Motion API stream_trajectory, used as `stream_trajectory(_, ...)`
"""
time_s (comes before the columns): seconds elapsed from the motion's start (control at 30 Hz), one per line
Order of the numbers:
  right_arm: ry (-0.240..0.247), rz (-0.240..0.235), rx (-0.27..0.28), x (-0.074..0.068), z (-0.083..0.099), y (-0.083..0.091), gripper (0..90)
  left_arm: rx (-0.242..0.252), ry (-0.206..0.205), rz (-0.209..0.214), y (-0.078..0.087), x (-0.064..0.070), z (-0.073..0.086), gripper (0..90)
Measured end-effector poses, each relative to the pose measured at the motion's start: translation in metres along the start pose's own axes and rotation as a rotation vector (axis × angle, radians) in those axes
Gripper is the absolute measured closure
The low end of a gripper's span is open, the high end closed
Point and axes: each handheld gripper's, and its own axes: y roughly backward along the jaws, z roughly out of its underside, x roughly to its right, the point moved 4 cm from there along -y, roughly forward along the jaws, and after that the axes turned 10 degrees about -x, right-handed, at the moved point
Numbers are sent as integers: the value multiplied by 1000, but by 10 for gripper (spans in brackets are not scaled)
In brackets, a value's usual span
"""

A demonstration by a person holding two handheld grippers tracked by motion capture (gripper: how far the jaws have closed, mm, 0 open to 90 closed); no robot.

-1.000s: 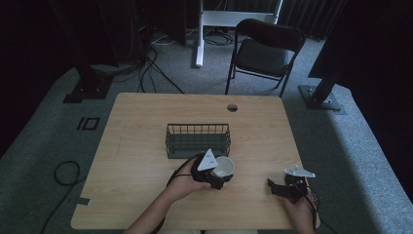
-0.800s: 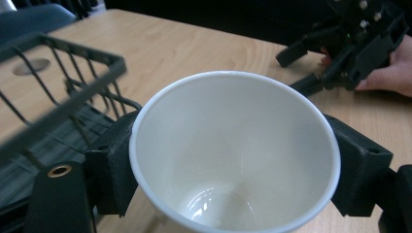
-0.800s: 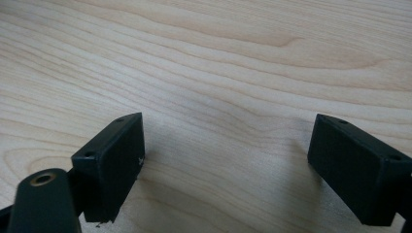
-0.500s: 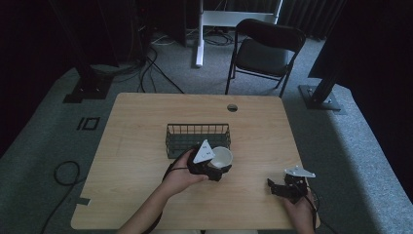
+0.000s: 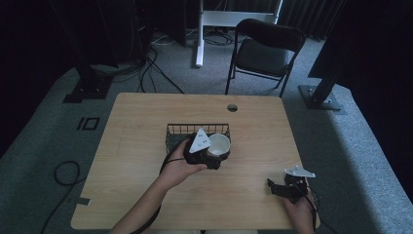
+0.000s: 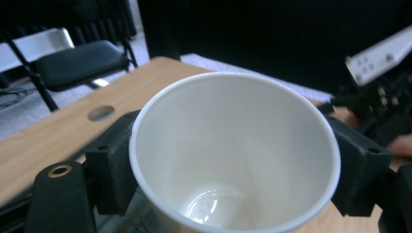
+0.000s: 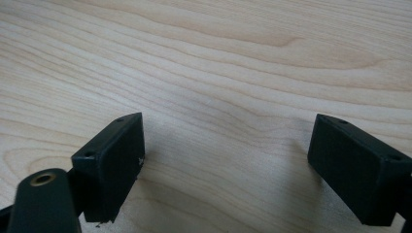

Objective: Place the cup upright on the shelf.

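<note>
A white paper cup [image 5: 218, 145] is held by my left gripper [image 5: 213, 157], just in front of the right end of the black wire basket [image 5: 181, 131]. In the left gripper view the empty cup [image 6: 233, 150] opens toward the camera, and both black jaws press on its sides. My right gripper [image 5: 276, 187] rests low over the table's front right part. Its jaws stand wide apart in the right gripper view, with bare wood between the fingertips [image 7: 119, 160].
The wooden table [image 5: 136, 146] has a round cable hole [image 5: 232, 107] near its far edge. A black folding chair [image 5: 263, 51] stands behind the table. Cables lie on the grey floor at the left.
My left gripper has carried the cup away from the person, up to the basket's right end. The right gripper has stayed in place.
</note>
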Motion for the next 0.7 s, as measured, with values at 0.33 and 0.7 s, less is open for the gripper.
stream_trajectory(0.33, 0, 0, -1, 0, 0, 0, 131, 45, 61, -114, 13, -27, -18, 205)
stream_trajectory(0.7, 0, 0, -1, 0, 0, 0, 131, 62, 159, -236, 8, -55, -21, 205)
